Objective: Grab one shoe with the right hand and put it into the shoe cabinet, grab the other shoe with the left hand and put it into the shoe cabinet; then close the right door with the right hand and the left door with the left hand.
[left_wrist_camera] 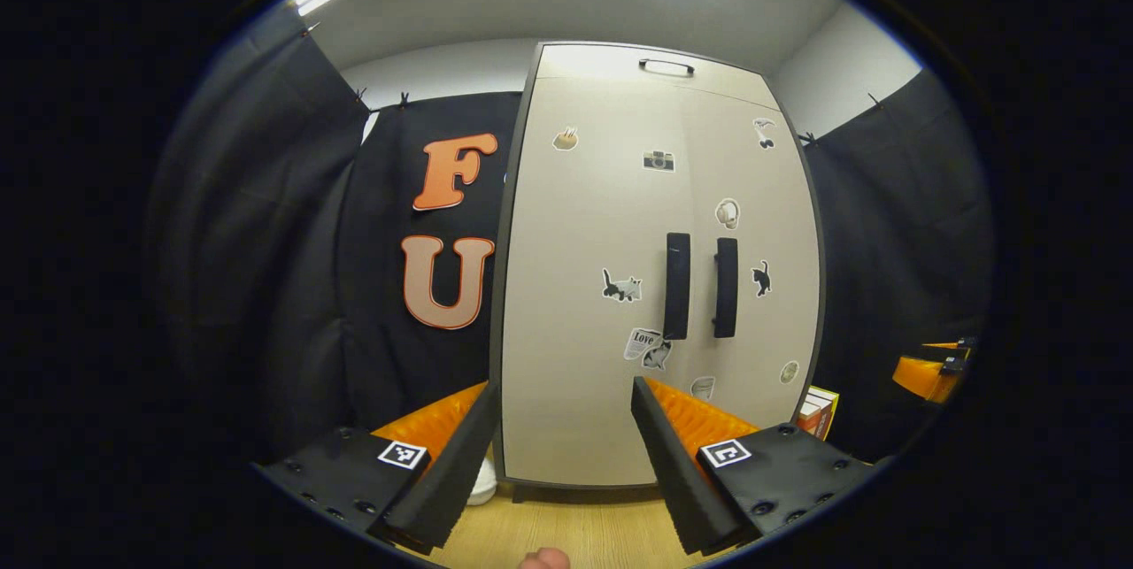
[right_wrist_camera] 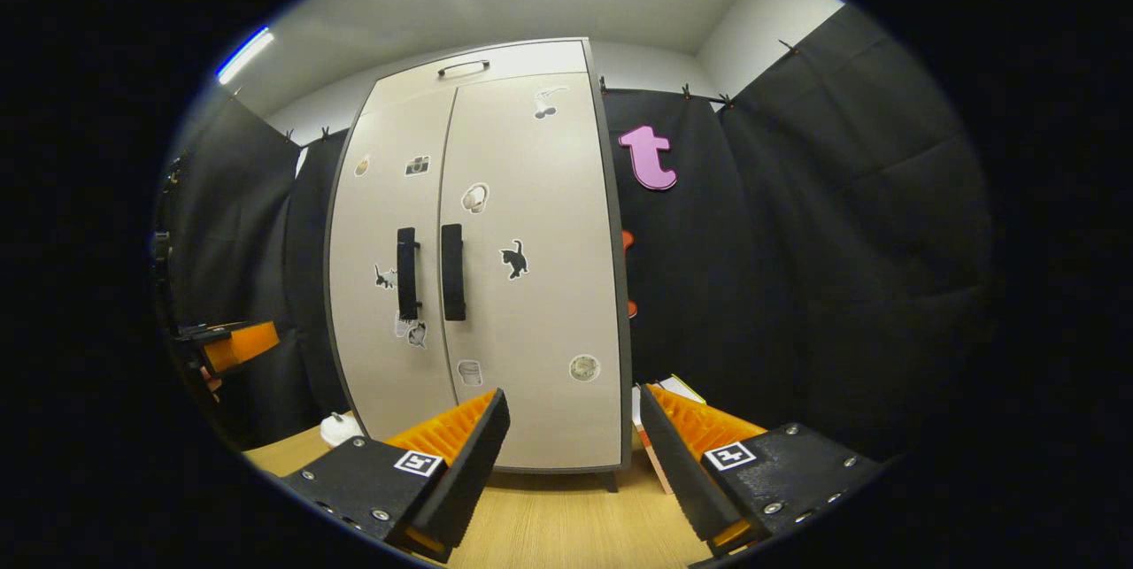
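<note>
The pale shoe cabinet stands straight ahead with both doors shut and flush. Its two black vertical handles sit side by side at mid height: the left handle and the right handle. My left gripper hangs open in front of the left door, a short way back, with nothing between its fingers. My right gripper is open too and empty, facing the lower right door. Each gripper appears at the edge of the other's view, the right gripper and the left gripper.
The cabinet stands on a wooden floor. A small white object lies by its lower left corner. A box leans by its right side. Black cloth walls surround it. A fingertip shows at the bottom.
</note>
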